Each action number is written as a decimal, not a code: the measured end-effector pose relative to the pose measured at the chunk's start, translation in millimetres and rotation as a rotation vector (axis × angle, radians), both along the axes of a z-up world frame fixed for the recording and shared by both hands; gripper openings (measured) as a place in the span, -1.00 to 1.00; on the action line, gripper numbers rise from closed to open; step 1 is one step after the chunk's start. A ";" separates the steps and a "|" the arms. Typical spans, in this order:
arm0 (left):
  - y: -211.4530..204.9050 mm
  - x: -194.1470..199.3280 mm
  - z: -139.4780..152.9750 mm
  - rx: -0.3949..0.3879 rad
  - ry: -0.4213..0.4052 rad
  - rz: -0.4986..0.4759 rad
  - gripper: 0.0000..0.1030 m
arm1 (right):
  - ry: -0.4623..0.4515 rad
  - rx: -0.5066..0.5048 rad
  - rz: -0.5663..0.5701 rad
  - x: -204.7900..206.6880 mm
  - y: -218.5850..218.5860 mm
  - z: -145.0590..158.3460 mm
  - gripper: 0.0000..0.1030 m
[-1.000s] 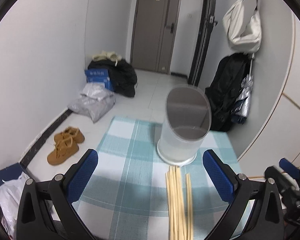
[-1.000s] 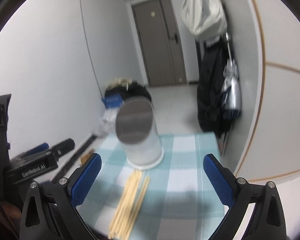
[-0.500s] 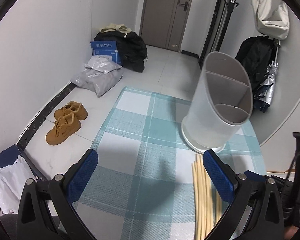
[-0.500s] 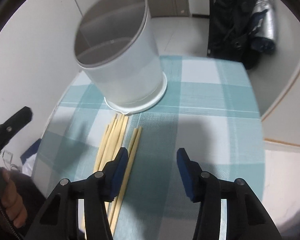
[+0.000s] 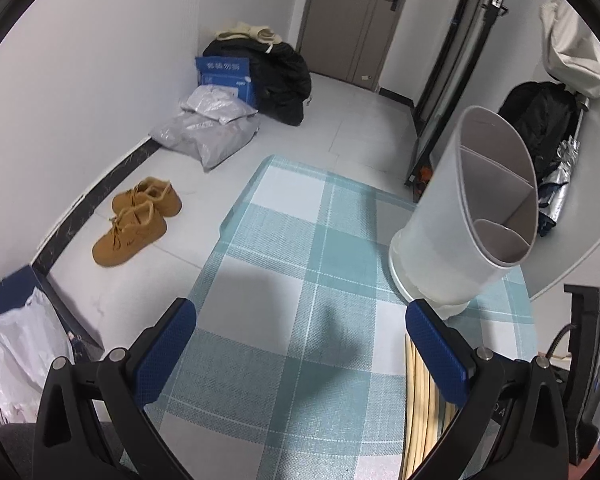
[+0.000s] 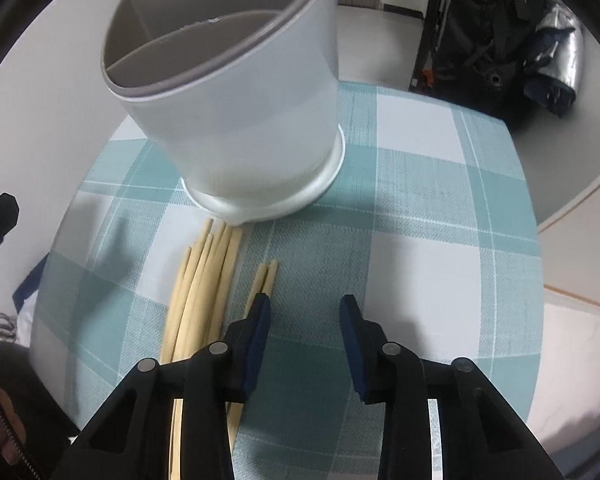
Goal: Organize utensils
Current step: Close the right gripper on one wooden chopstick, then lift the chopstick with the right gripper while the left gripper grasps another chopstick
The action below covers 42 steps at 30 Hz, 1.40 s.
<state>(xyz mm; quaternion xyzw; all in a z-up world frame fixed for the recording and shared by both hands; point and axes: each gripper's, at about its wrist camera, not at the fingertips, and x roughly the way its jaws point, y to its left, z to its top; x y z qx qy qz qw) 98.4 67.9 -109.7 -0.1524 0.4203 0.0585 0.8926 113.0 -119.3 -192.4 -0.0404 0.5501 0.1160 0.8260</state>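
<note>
Right tool [image 6: 303,312] hangs low over the tabletop [image 6: 420,264] with its jaws half narrowed; they have just been closing, yet nothing lies between the pads, only bare checked cloth; its left pad stands at the tips of the small pair of chopsticks [image 6: 266,278], so this tool is released and grasps nothing. Left tool [image 5: 300,344] is wide open and empty too; its right pad stands over the bundle as seen from the left wrist view; whether it touches I cannot tell.

Just beside the pair, on its left, lies the larger bundle of chopsticks [image 6: 204,280], fanned a little, tips pointing to the holder; behind them stands the white utensil holder [image 6: 236,92], upright, with inner dividers and all its compartments that show still empty; the bundle's tips lie just at its base.

I judge that the step in hand is the first pick; nothing is sorted yet. The next move calls for shifting the right tool a little to the left, so that the pair comes between the pads, then closing firmly; thin sticks may roll or slip out, so the grip should take both together.
</note>
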 end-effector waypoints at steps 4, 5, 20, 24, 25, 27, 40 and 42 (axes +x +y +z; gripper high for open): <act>5.9 0.0 -2.5 -0.022 0.006 0.026 0.98 | -0.002 -0.002 0.010 -0.3 4.1 0.5 -0.34; 6.5 -0.2 -3.2 -0.027 0.009 0.030 0.98 | 0.001 -0.002 0.015 0.0 6.3 0.3 -0.34; 1.9 -2.8 -11.0 0.061 0.027 0.004 0.98 | -0.048 -0.036 0.124 15.7 22.2 -0.5 -0.92; -4.6 -0.2 -18.7 0.061 0.063 -0.023 0.98 | -0.076 0.077 0.081 16.8 -1.9 10.8 -0.93; -6.9 0.9 -21.7 0.055 0.078 -0.036 0.98 | -0.089 0.106 0.067 15.3 -9.0 16.4 -0.93; -12.3 3.2 -28.1 0.044 0.108 -0.061 0.98 | -0.118 0.201 0.035 14.4 -28.0 30.3 -0.93; -53.3 9.6 -58.3 0.057 0.255 -0.170 0.98 | -0.272 0.676 -0.214 7.2 -141.7 66.8 -0.93; -58.2 8.6 -62.1 0.086 0.273 -0.164 0.97 | -0.270 0.691 -0.222 -0.3 -148.3 69.2 -0.93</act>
